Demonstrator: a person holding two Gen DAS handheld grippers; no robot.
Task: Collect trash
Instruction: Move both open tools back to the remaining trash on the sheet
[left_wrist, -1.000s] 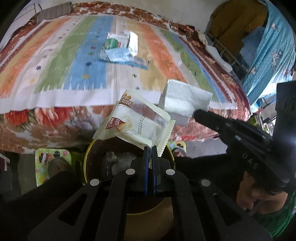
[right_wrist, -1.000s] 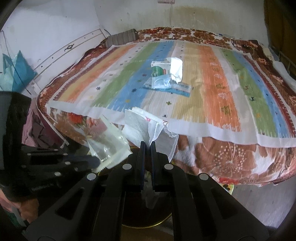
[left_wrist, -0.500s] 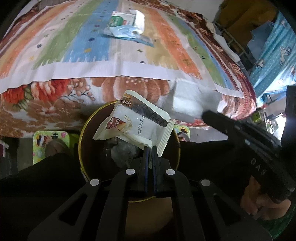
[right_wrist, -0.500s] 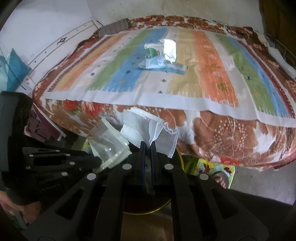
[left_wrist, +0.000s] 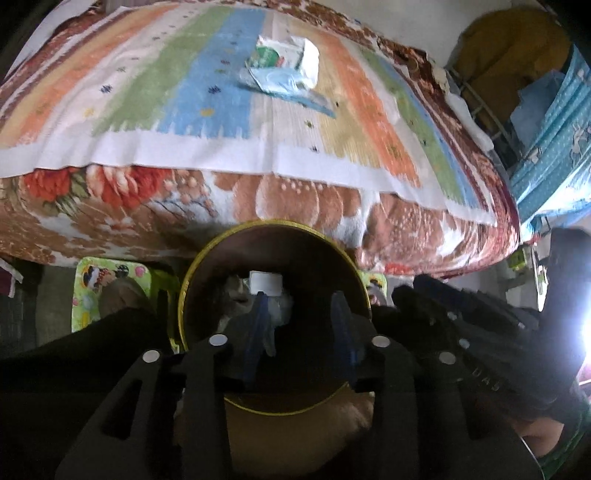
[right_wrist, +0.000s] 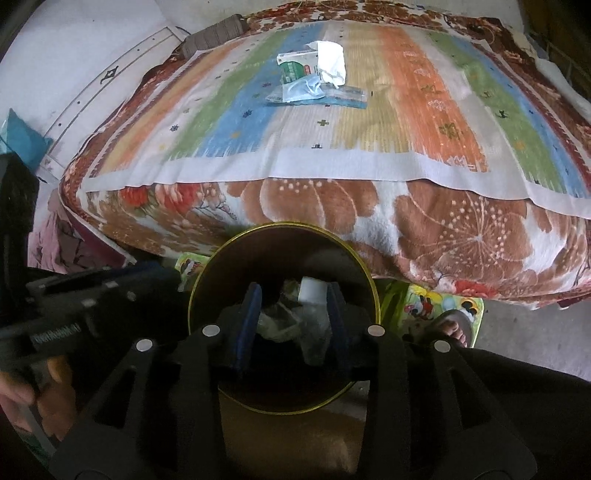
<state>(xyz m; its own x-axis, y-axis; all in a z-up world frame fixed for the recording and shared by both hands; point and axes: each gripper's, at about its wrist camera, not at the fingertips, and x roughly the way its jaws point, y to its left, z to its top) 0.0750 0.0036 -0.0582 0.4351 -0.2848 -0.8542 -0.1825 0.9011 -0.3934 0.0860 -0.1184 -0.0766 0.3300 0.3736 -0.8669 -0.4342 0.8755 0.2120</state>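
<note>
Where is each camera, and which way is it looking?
Left wrist: sits on the left gripper, looking down along its open fingers into the bin; the other gripper and a hand show at right.
Right wrist: sits on the right gripper, looking down into the same bin; the other gripper, a hand and a sandalled foot show.
Both see the bin, the striped bed and the trash pile on it.

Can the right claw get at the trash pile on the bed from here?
Probably yes. The right claw is open and empty over the bin, and nothing stands between it and the trash pile mid-blanket; it does look a long reach across.
</note>
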